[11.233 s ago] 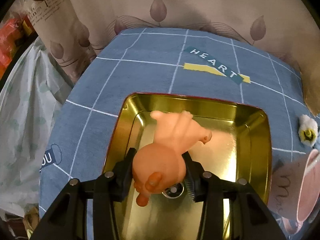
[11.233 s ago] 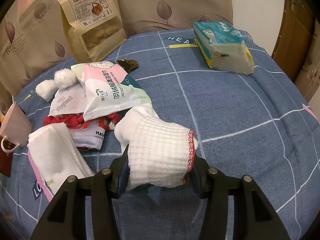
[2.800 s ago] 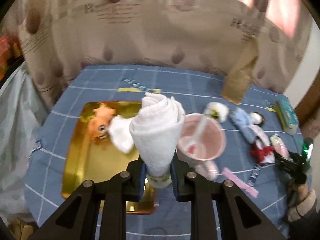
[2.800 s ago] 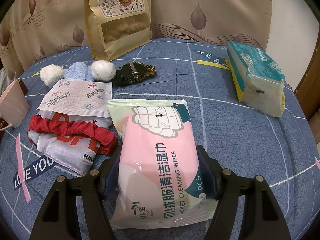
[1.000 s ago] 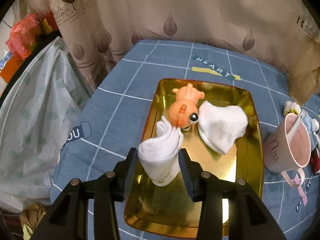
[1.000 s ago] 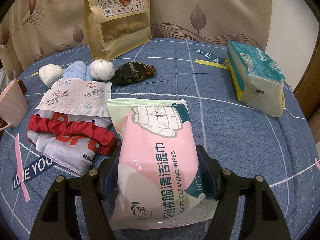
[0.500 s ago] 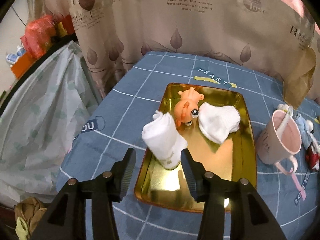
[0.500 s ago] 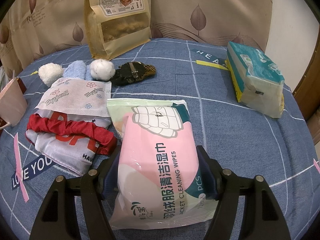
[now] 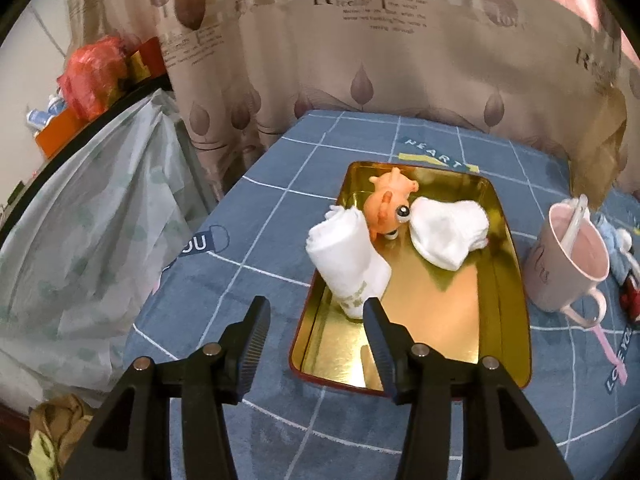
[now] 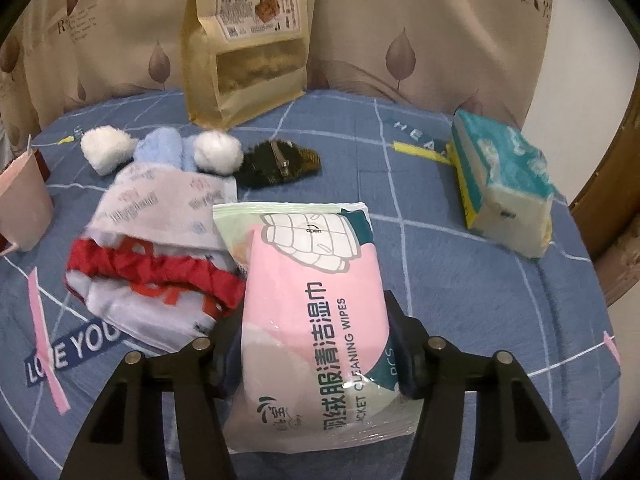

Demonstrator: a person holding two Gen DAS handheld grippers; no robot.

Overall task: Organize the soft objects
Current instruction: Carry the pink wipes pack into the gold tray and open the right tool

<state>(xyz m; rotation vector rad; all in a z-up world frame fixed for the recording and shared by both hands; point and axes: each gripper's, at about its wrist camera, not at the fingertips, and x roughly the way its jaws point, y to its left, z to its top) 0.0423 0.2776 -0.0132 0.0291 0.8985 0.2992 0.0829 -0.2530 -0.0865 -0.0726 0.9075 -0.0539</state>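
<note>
Now wipes pack between right tool (closing).

Blue tablecloth under gold tray

You have a rolled white towel propped tilted against the left wall of the gold tray, an orange rubber toy lying at the tray's far end, and a folded white cloth just right of the toy, touching it. Your pink wipes pack lies flat near the bed's front edge. Beside it on the left sits a white cloth with a red scrunchie across it.
</note>
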